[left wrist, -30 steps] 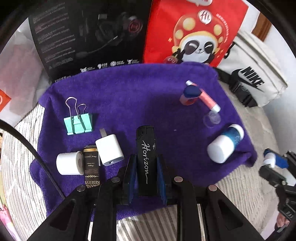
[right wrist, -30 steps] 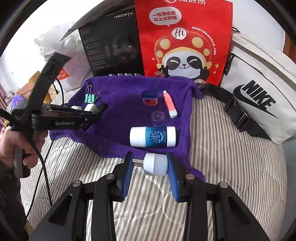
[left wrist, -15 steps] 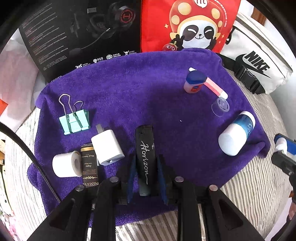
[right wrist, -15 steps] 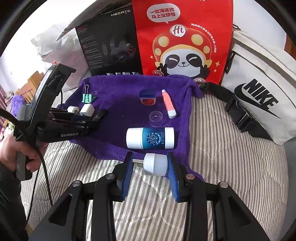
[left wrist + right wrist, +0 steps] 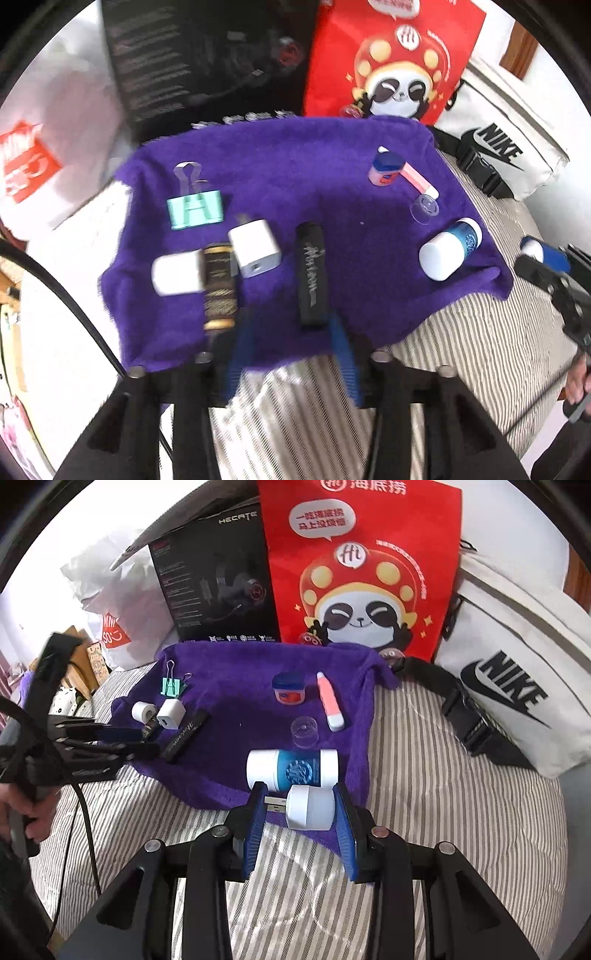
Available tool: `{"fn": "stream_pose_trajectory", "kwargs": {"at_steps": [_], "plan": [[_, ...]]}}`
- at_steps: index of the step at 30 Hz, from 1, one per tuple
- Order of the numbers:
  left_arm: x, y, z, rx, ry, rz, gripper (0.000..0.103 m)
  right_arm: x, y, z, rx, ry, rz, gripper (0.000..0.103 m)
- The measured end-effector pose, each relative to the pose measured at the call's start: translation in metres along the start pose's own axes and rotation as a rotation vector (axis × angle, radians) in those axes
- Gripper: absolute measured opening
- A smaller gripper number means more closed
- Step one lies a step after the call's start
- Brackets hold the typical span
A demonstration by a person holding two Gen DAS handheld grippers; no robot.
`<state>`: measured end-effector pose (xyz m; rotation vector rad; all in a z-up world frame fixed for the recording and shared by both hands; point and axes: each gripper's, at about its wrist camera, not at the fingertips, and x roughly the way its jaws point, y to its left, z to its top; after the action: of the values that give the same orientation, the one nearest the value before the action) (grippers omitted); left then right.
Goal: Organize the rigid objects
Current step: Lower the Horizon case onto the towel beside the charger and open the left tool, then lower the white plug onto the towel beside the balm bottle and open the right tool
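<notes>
Your left tool [image 5: 291, 354] stood spread, apart from the black lighter [image 5: 312, 273] lying on the purple towel [image 5: 295, 177] beside the white charger [image 5: 255, 248]. Your right tool [image 5: 301, 821] pinched a white USB plug [image 5: 308, 808] at the towel's near edge, just before the blue-and-white bottle [image 5: 291, 768].

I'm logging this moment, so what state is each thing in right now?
Left hand-held gripper: open, empty.
Black lighter: lying flat on the purple towel, free.
Right hand-held gripper: shut on the white USB plug.
Blue and white bottle: on its side.
Binder clip: lying flat.
</notes>
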<state>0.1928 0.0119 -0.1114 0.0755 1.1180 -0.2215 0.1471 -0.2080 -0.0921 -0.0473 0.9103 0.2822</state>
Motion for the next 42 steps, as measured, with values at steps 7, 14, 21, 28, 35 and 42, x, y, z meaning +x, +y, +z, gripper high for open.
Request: {"fn": "stream_pose_trajectory", "kwargs": {"at_steps": [7, 14, 21, 28, 35, 42], "plan": [[-0.020, 0.020, -0.027, -0.064, -0.026, 0.008, 0.046, 0.011, 0.009, 0.015, -0.028, -0.009, 0.027, 0.036], [-0.016, 0.044, -0.056, -0.131, -0.003, 0.014, 0.046, 0.038, 0.024, 0.035, -0.054, 0.009, 0.046, 0.036], [-0.017, 0.058, -0.069, -0.172, -0.008, 0.007, 0.053, 0.076, 0.036, 0.055, -0.072, 0.044, 0.042, 0.036], [-0.026, 0.063, -0.072, -0.189, -0.040, -0.032, 0.059, 0.113, 0.042, 0.066, -0.082, 0.099, 0.019, 0.036], [-0.023, 0.062, -0.074, -0.185, -0.027, -0.038, 0.060, 0.138, 0.050, 0.066, -0.110, 0.142, 0.005, 0.036], [-0.019, 0.065, -0.078, -0.191, -0.011, -0.024, 0.060, 0.139, 0.053, 0.065, -0.121, 0.131, -0.002, 0.036]]}}
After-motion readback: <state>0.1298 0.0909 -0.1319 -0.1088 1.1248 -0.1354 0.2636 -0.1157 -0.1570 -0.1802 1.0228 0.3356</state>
